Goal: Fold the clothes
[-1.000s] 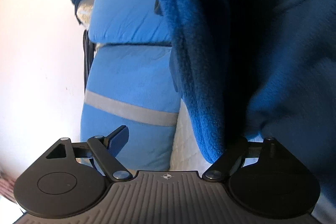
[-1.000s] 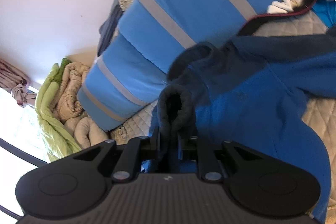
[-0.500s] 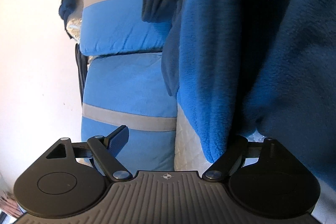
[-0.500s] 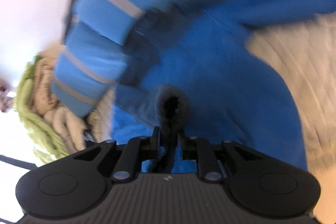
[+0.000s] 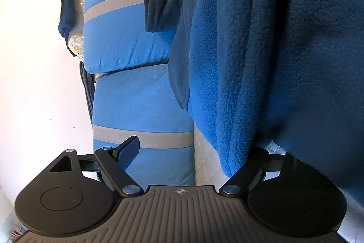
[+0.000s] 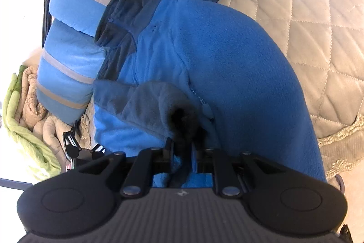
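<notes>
Lowered onto the quilt [image 6: 318,26], one fleece jacket [image 6: 216,49] stays clamped in the right claw [image 6: 182,147]; left claw [image 5: 188,152] spread apart.

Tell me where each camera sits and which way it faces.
Left wrist: on the left gripper, jaws wide open, facing the blue fleece jacket and light-blue grey-striped cushions.
Right wrist: on the right gripper, shut on the jacket's dark grey fold, above the beige quilted cover.
Shared: jacket, cushions. No hands visible.
</notes>
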Demonstrator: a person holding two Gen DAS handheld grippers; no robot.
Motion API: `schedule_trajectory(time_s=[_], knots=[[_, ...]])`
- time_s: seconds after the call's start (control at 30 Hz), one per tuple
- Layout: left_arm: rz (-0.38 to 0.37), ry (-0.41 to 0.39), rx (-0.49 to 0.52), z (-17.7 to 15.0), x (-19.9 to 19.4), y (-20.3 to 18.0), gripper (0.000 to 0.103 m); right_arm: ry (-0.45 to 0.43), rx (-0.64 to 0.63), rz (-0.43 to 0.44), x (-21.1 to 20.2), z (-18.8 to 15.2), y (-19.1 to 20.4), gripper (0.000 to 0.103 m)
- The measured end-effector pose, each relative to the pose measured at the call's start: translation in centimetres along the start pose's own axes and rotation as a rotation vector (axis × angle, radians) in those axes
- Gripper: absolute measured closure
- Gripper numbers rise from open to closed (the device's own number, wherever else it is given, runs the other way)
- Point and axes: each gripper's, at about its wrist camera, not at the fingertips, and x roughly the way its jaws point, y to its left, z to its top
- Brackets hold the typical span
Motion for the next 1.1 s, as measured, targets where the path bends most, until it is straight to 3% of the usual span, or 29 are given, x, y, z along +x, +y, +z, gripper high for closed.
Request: schedule_trajectory(time_s=[0.3,0.73,0.77,0.87,1.03,1.1], knots=[[0.092,-0.018,0.035,-0.3,-1.6,-1.3,0.022,0.003,-0.024,-0.014,0.1,0.2,0.5,0.087],[-0.069,0.051,-0.126,-3.8,-6.9,3.2,0.017,0.000,-0.052,-0.006,-0.1,-0.1,0.4,0.087],[-0.083,0.070,-0.175,-4.1,-7.0,4.3,0.017,0.000,-0.055,-0.005,-0.1,-0.1,0.4,0.087],[-0.149,0.163,-0.469,-5.1,-5.7,9.6,0.017,0.002,-0.066,-0.003,0.0,-0.1,0.4,0.087],[-0.372,0.253,-1.056,-7.0,0.4,17.2,0.017,0.006,-0.082,0.001,0.0,-0.1,0.5,0.087],[-0.428,0.258,-1.204,-7.3,3.2,18.1,0.017,0.009,-0.088,0.003,0.0,-0.1,0.5,0.087]])
